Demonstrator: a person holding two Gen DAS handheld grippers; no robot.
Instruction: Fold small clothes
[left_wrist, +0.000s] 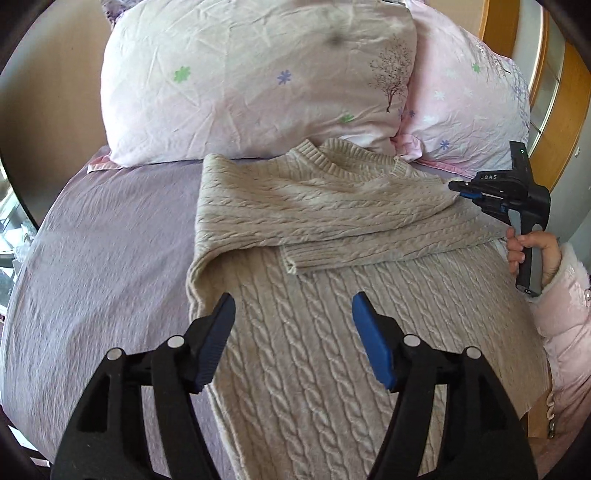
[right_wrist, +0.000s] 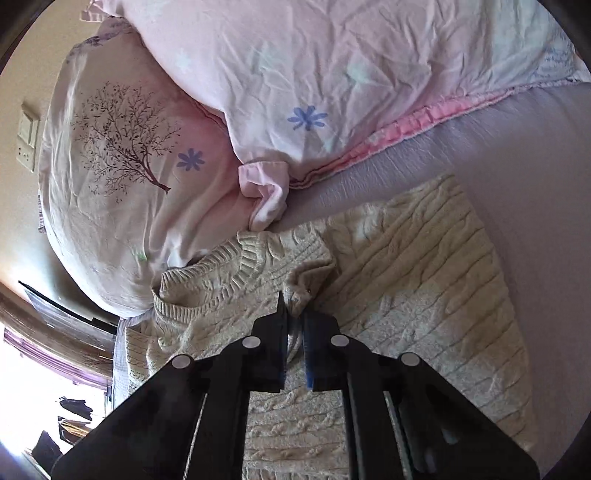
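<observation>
A beige cable-knit sweater (left_wrist: 325, 295) lies flat on the lilac bed sheet (left_wrist: 103, 258), collar toward the pillows. One sleeve (left_wrist: 332, 218) is folded across its chest. My left gripper (left_wrist: 293, 314) is open and empty, hovering over the sweater's lower body. My right gripper (left_wrist: 461, 188) is at the sweater's right shoulder. In the right wrist view the right gripper (right_wrist: 295, 314) is shut on a pinch of the sweater (right_wrist: 406, 266) at the shoulder.
Two pink printed pillows (left_wrist: 251, 74) (left_wrist: 469, 110) lie at the head of the bed, just behind the collar. A wooden headboard or frame (left_wrist: 561, 122) stands at the right. The person's pink sleeve (left_wrist: 569, 314) is at the right bed edge.
</observation>
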